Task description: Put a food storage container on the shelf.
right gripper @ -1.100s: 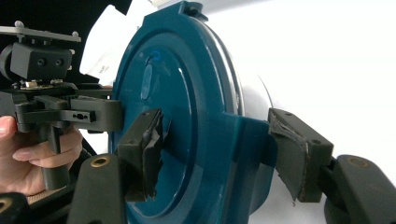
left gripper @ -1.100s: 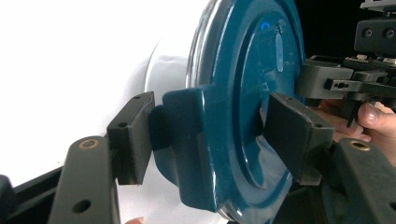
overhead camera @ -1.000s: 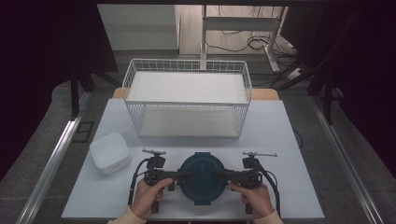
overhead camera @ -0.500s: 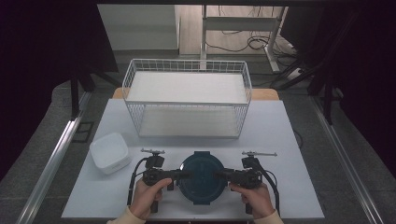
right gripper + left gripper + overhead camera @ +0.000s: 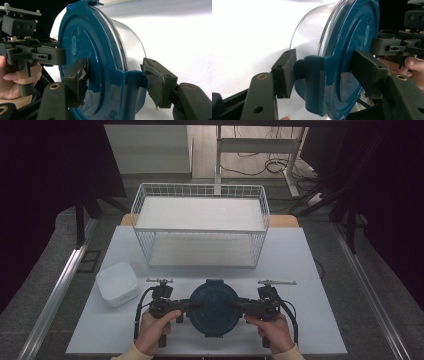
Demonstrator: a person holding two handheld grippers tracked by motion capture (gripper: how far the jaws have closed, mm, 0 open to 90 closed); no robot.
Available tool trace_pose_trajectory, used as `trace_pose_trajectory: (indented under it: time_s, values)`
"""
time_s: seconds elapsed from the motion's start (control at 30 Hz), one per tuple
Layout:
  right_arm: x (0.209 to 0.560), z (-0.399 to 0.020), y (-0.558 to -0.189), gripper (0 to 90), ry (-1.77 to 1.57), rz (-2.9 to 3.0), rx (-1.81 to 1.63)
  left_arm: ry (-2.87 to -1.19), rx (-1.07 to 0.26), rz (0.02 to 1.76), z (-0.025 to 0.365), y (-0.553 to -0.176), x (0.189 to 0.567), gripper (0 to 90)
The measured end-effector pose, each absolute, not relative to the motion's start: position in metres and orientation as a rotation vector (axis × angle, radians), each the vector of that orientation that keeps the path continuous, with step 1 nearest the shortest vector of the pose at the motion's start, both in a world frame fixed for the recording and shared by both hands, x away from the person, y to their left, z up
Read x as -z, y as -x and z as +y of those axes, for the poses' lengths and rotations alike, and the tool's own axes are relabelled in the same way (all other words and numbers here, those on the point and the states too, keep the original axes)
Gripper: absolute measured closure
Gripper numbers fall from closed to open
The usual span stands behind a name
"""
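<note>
White table (image 5: 300,270) w/ wire basket (image 5: 200,227); dim room, prob. cables on floor.

Looks down and forward from above the table (image 5: 310,270) in the high view, and from close in along each gripper's jaws in the gripper views, all three sharing the blue-lidded container (image 5: 214,307) (image 5: 352,50) (image 5: 100,62).

The lid (image 5: 352,50) between my grippers looks like glossy dark-teal plastic, smooth, on a clear, shiny container (image 5: 312,32). My left gripper (image 5: 324,75) has matt black plastic fingers (image 5: 284,72); the pad (image 5: 157,82) on my right gripper (image 5: 117,82) looks frayed and rough. The bench (image 5: 310,270) is matt white; the far basket (image 5: 200,232) is white-coated wire.
</note>
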State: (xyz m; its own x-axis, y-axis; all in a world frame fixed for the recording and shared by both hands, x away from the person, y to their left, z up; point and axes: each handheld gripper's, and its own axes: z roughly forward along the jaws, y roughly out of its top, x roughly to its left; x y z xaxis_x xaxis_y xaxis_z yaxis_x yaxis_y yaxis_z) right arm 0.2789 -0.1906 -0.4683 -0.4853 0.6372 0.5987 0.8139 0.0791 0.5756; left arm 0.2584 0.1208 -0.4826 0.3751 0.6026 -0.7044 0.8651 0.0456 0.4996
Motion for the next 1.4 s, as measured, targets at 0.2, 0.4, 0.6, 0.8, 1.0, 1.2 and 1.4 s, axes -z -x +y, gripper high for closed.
trace_pose_trajectory:
  time_s: [0.2, 0.4, 0.6, 0.8, 1.0, 1.2, 1.4]
  values:
    - [0.463, -0.187, -0.279, 38.7, 1.445, -2.179, 1.373, -1.653, 0.312, 1.311, 0.125, -0.257, 0.476, 37.9]
    - [0.458, -0.185, -0.280, 38.7, 1.425, -2.193, 1.377, -1.658, 0.288, 1.301, 0.127, -0.257, 0.470, 38.0]
    - [0.445, -0.181, -0.286, 38.7, 1.399, -2.222, 1.394, -1.654, 0.268, 1.290, 0.129, -0.259, 0.460, 38.1]
    - [0.434, -0.176, -0.291, 38.6, 1.379, -2.248, 1.418, -1.641, 0.258, 1.282, 0.135, -0.265, 0.450, 38.1]
    - [0.425, -0.170, -0.299, 38.6, 1.352, -2.256, 1.438, -1.649, 0.225, 1.276, 0.140, -0.270, 0.437, 38.1]
    - [0.413, -0.169, -0.306, 38.6, 1.340, -2.265, 1.459, -1.652, 0.205, 1.261, 0.141, -0.276, 0.424, 38.1]
    - [0.401, -0.169, -0.310, 38.6, 1.335, -2.272, 1.480, -1.654, 0.191, 1.247, 0.142, -0.282, 0.412, 38.2]
